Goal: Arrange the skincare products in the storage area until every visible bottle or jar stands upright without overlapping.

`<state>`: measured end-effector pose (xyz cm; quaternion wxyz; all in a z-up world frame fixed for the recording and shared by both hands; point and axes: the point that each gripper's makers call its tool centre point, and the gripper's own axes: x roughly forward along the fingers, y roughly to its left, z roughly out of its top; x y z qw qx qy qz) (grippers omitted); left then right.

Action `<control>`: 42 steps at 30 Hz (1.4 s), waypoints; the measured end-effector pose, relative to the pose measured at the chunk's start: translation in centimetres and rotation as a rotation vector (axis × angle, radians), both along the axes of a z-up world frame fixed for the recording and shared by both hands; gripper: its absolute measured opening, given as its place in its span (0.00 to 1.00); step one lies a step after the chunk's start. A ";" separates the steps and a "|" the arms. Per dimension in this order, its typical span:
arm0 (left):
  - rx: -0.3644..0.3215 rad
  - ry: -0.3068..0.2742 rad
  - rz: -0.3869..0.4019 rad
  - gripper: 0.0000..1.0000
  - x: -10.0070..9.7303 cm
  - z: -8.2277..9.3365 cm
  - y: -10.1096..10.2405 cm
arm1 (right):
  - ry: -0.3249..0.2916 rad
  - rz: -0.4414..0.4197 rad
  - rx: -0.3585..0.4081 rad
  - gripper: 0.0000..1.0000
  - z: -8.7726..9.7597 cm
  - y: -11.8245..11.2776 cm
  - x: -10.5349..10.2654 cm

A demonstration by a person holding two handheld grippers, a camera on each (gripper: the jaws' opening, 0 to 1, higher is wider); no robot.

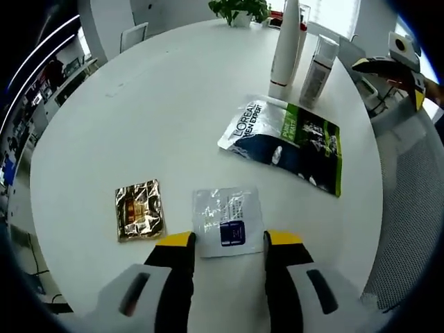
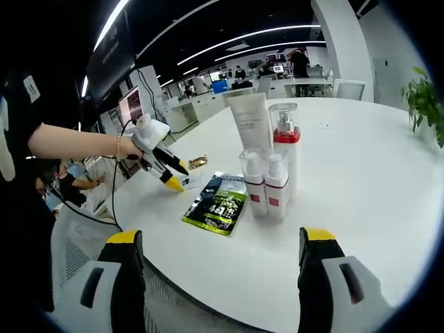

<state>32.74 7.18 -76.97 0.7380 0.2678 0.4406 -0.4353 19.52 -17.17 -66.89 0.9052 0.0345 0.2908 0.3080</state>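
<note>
On the round white table (image 1: 139, 111) a tall white bottle (image 1: 286, 48) and a smaller clear-capped bottle (image 1: 318, 69) stand upright at the far side. A green-and-black L'Oreal pouch (image 1: 284, 135) lies flat in front of them. My left gripper (image 1: 229, 239) is open, its yellow tips on either side of a white sachet (image 1: 227, 220); a gold sachet (image 1: 139, 208) lies to its left. In the right gripper view a white tube (image 2: 251, 121), a pump bottle (image 2: 284, 139) and two small bottles (image 2: 253, 180) stand together upright. My right gripper (image 2: 222, 239) hangs open off the table edge, holding nothing.
A potted plant (image 1: 239, 10) stands at the table's far edge. A mesh chair (image 1: 409, 208) sits beside the table. A person's hand holds the left gripper (image 2: 178, 175) over the sachets. The right gripper (image 1: 394, 82) shows past the bottles. Desks fill the office (image 2: 208, 90) behind.
</note>
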 end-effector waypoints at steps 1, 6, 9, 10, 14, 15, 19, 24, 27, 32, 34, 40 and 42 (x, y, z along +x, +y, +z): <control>0.001 -0.001 -0.003 0.38 0.0 0.0 0.0 | 0.000 0.001 -0.001 0.93 0.0 0.0 0.0; 0.015 -0.007 -0.018 0.38 -0.1 0.0 0.3 | 0.002 0.006 -0.003 0.93 0.0 0.1 0.0; 0.018 -0.011 -0.024 0.38 -0.5 0.2 0.3 | 0.001 0.010 -0.002 0.93 0.0 0.1 -0.1; 0.020 -0.015 -0.028 0.38 -0.4 0.3 0.3 | 0.000 0.010 -0.003 0.93 0.0 0.1 -0.1; 0.013 -0.026 -0.036 0.38 -0.6 0.8 0.0 | -0.001 0.013 0.001 0.93 0.0 0.2 -0.1; 0.013 -0.031 -0.043 0.38 -0.7 0.9 -0.1 | 0.000 0.014 0.001 0.93 0.0 0.3 -0.1; -0.003 -0.052 -0.066 0.38 -1.2 1.8 -0.7 | 0.002 0.028 0.004 0.93 0.1 0.6 -0.2; -0.016 -0.079 -0.107 0.38 -2.2 3.0 -1.3 | 0.004 0.056 0.010 0.92 0.1 1.0 -0.5; -0.024 -0.095 -0.132 0.38 -3.0 3.7 -1.9 | 0.004 0.076 0.012 0.92 0.2 1.4 -0.6; -0.033 -0.114 -0.167 0.38 -4.2 4.9 -2.9 | 0.001 0.093 0.021 0.88 0.2 1.6 -0.7; -0.043 -0.122 -0.174 0.38 -4.4 5.3 -3.2 | 0.003 0.101 0.028 0.87 0.3 1.8 -0.8; -0.030 -0.141 -0.237 0.38 -6.1 6.7 -4.3 | 0.018 0.136 0.032 0.81 0.2 2.4 -1.2; -0.033 -0.145 -0.247 0.38 -6.4 6.9 -4.3 | 0.016 0.147 0.036 0.80 0.3 2.7 -1.2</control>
